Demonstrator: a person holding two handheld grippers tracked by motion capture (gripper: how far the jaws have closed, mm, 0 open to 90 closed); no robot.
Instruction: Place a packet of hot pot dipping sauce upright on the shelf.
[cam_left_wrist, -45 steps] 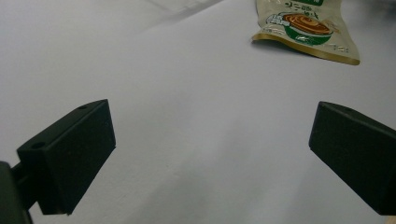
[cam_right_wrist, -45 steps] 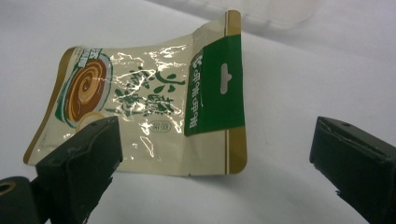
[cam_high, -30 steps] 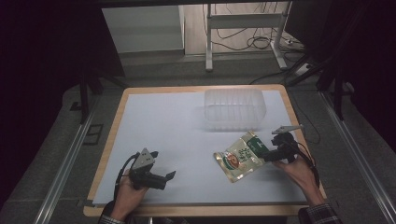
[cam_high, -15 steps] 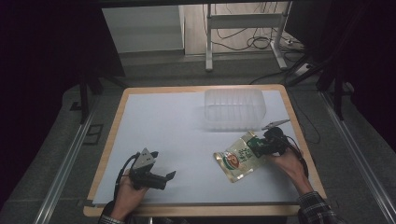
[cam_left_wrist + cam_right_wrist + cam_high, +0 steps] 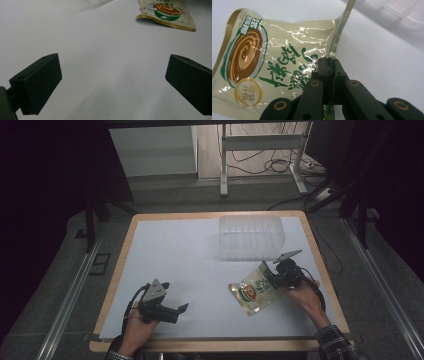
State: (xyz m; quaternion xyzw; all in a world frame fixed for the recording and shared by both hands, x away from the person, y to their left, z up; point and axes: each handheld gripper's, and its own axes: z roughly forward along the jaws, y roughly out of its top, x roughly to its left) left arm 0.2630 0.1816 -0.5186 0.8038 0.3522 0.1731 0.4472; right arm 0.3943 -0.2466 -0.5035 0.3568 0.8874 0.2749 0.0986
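Right tool (image 5: 329, 65) clamped on sauce pouch (image 5: 255, 289) edge.
Pouch lies near the worktop (image 5: 175, 250) right edge, before a clear container (image 5: 251, 237); left tool (image 5: 175, 310) rests wide open near the front-left corner.

Dim lab: rail-framed table (image 5: 310, 237); floor cables (image 5: 280, 165).

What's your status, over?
Right hand-held gripper shut on snack pouch edge. Left hand-held gripper open, resting near table's front-left. Clear container sits beyond pouch; path unobstructed.
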